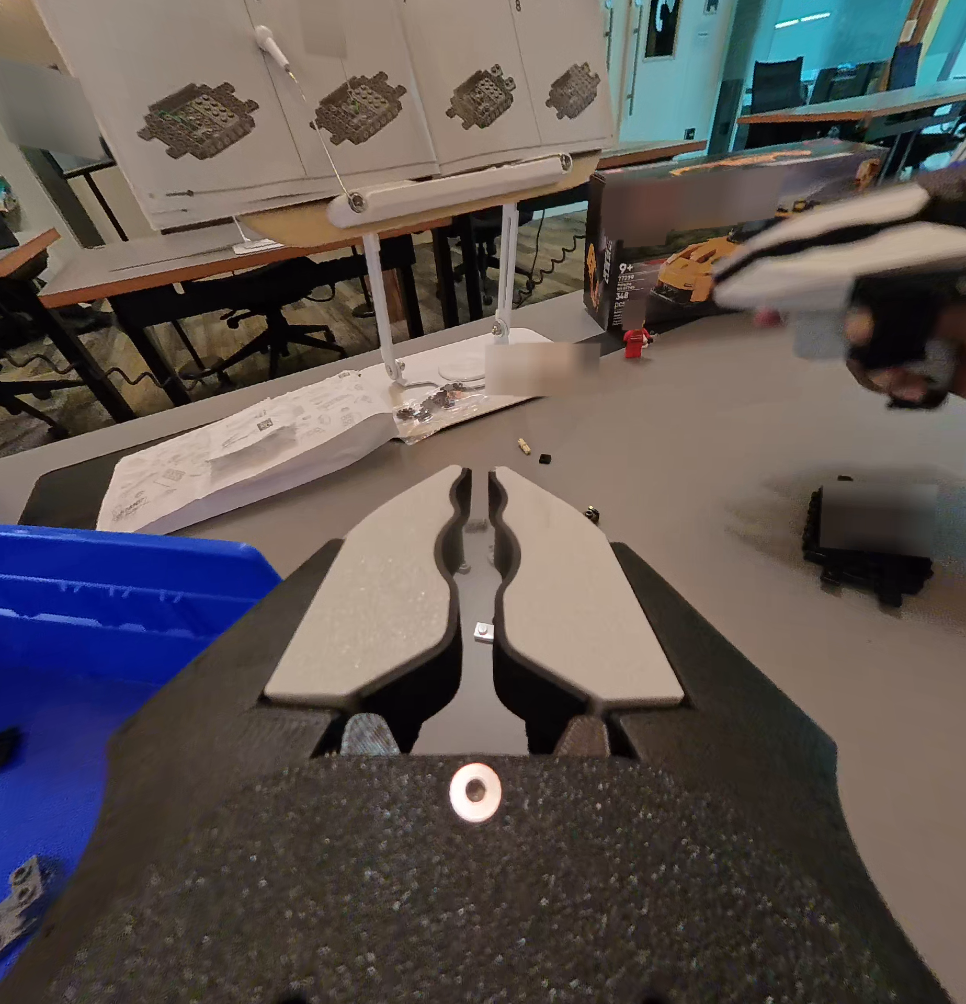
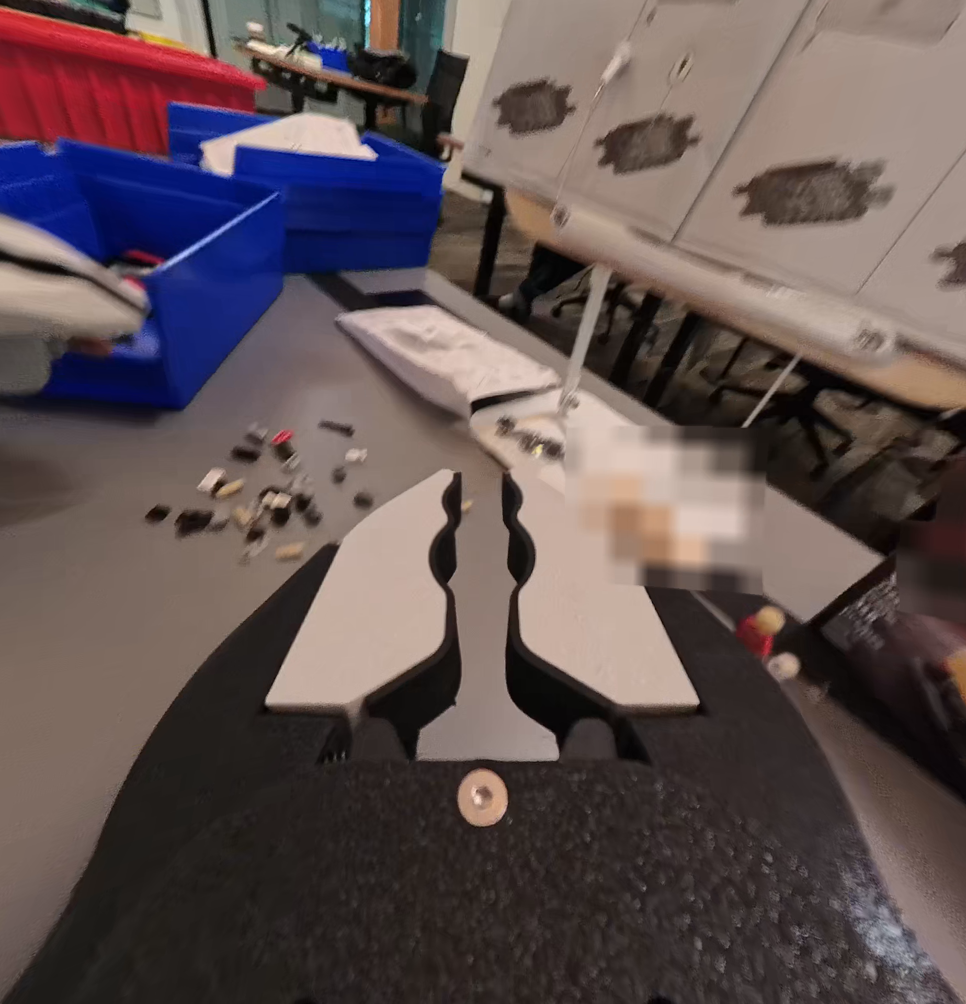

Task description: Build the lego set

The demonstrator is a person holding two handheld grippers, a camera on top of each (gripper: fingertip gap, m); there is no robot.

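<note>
- The left gripper [image 1: 479, 478] hangs low over the grey table [image 1: 687, 679], its jaws a narrow slit apart and gripping nothing. A small light-grey one-stud plate [image 1: 484, 633] lies on the table, seen through the gap farther back.
- The right gripper [image 2: 481, 481] is blurred by motion, jaws slightly apart and empty, pointing towards a scatter of loose small pieces [image 2: 263, 500].
- The black partly built chassis [image 1: 866, 548] sits on the table to the right, well apart from both grippers.
- Risk: the plate is thin and flat, so I judge the tips could skid over it or flick it away.
- Risk: a fast right gripper could plough into the scatter and push pieces about.
- A red minifigure [image 1: 636, 341] stands by the set box [image 1: 741, 255]; a wide sweep might topple it.
- A blue bin [image 1: 89, 625] sits close at the left.
</note>
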